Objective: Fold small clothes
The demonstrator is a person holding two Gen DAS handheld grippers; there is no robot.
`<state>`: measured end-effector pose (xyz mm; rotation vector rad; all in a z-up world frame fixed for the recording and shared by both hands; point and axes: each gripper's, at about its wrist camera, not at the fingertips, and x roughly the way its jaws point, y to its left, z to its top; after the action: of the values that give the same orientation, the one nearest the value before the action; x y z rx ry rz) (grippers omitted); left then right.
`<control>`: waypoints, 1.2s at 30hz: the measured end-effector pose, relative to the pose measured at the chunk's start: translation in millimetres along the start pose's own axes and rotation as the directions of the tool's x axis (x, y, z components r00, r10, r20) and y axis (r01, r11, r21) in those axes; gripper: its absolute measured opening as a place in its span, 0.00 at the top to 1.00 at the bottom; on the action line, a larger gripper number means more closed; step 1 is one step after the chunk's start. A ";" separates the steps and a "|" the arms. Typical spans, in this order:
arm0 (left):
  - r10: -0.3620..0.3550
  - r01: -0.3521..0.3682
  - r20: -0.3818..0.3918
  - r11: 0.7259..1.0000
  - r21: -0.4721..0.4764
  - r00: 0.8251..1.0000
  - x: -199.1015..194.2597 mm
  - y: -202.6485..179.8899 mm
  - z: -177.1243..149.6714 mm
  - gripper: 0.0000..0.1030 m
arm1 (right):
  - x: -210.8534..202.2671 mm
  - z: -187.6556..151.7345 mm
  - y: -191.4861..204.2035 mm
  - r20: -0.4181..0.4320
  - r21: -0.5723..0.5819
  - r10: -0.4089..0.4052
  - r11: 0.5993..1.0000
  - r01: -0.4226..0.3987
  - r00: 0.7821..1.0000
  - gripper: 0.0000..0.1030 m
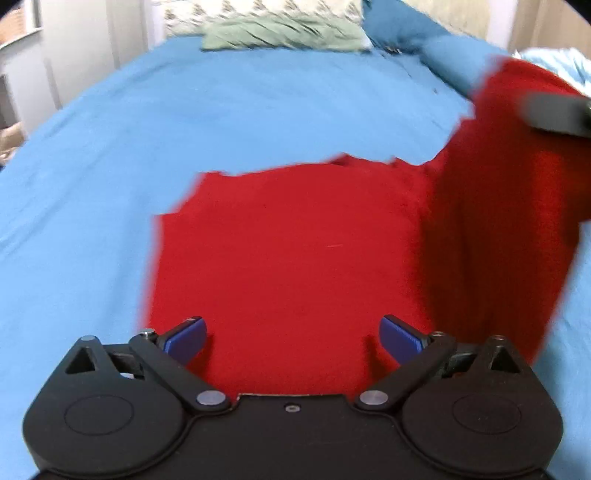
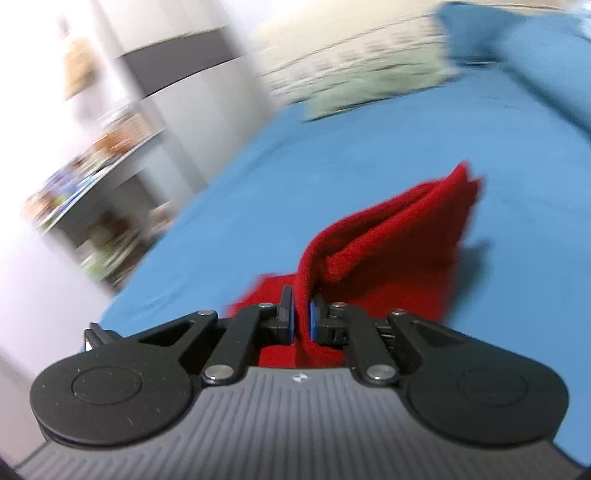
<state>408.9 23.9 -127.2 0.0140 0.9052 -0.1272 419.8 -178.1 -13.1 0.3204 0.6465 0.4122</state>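
Left hand-held gripper (image 1: 291, 338): at the bottom of the left wrist view, blue pads spread wide and released, nothing between them; it hovers over the near edge of the cloth.

Right hand-held gripper (image 2: 303, 317): at the lower centre of the right wrist view, clenched on a raised edge of the cloth; the fabric runs up between the two pads.

Red garment (image 1: 288, 251): a small red knitted piece on the bed, centre of the left wrist view. Most of it lies flat; its right part is lifted, standing as a dark red flap toward the upper right of that frame.

Direction and long axis: the flat part reads roughly square, so its long axis is hard to tell. The lifted flap runs away from the camera, near to far, and its far tip points toward the pillows.

Progress: judged mid-fold. One side is raised to go over the flat part; laying it down, smoothing and any further folds appear left to do.

Blue bed sheet (image 1: 184, 129): carries the garment.

Green pillow (image 1: 284, 35): far end of the bed, top of the frame.
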 end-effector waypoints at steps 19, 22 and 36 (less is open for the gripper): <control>-0.101 0.113 0.095 0.984 -0.137 0.990 -43.3 80.2 -81.6 0.01 | 100.4 -55.3 82.7 -0.183 -0.151 0.070 0.984 -0.099 0.981 0.21; -0.104 0.124 0.120 0.978 -0.167 0.987 -44.4 79.7 -78.5 0.02 | 51.7 -61.3 62.9 -0.057 -0.206 -0.054 0.978 0.042 0.997 0.15; -0.129 0.141 0.063 0.952 -0.272 0.990 -21.4 94.9 -60.9 0.37 | 46.4 -185.3 9.3 -0.022 -0.246 -0.333 0.916 0.318 0.943 0.19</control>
<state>359.1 124.3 -151.9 -0.3097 0.8727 -0.1272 332.8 -119.0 -172.9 -0.0334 0.6905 0.1766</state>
